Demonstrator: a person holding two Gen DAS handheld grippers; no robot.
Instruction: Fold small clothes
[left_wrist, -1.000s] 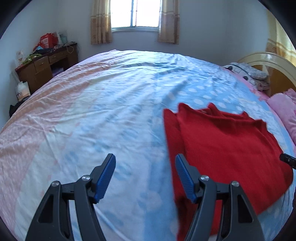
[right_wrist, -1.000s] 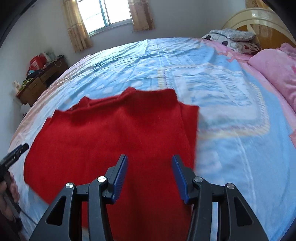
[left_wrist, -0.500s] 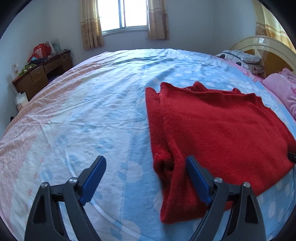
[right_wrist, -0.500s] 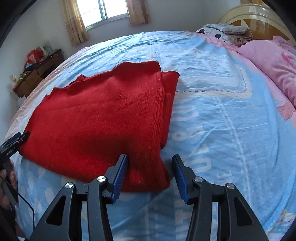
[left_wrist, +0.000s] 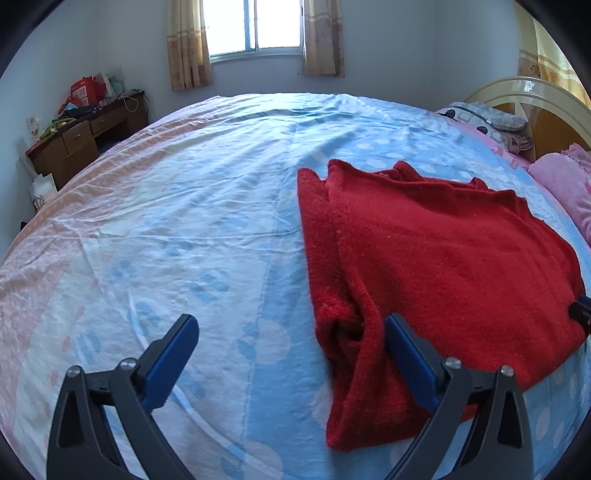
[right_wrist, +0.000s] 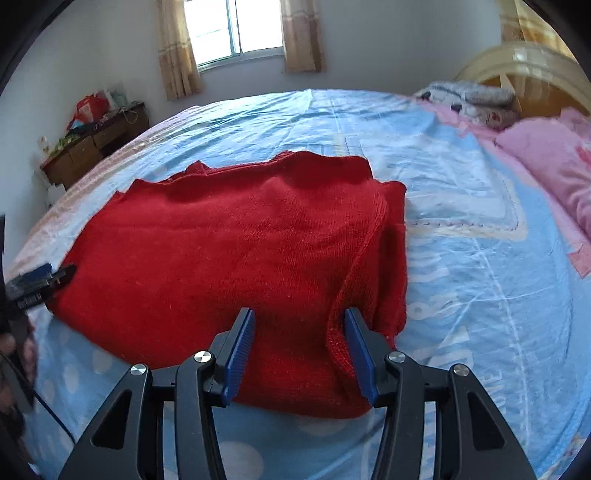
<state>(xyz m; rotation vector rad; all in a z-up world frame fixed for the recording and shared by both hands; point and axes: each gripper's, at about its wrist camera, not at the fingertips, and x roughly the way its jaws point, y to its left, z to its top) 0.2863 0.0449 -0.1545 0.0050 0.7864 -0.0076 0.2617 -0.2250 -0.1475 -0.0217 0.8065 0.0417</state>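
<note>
A red knitted sweater (left_wrist: 436, 258) lies flat on the bed, with its sleeves folded in along both side edges; it also shows in the right wrist view (right_wrist: 240, 251). My left gripper (left_wrist: 291, 343) is open wide over the sweater's near left corner, its right finger on the bunched edge and its left finger over the sheet. My right gripper (right_wrist: 299, 339) is open just above the sweater's near right corner, with the folded sleeve seam by its right finger. Neither gripper holds anything.
The bed sheet (left_wrist: 184, 229) is blue and pink with light wrinkles. A pink pillow (right_wrist: 554, 166) and a cream headboard (left_wrist: 524, 96) lie to the right. A cluttered wooden desk (left_wrist: 85, 136) stands by the far left wall under the window.
Both grippers have pulled back toward the sweater's near edge and lowered. The sweater now lies settled on the bed, more of it in view. The left gripper has opened wider.
</note>
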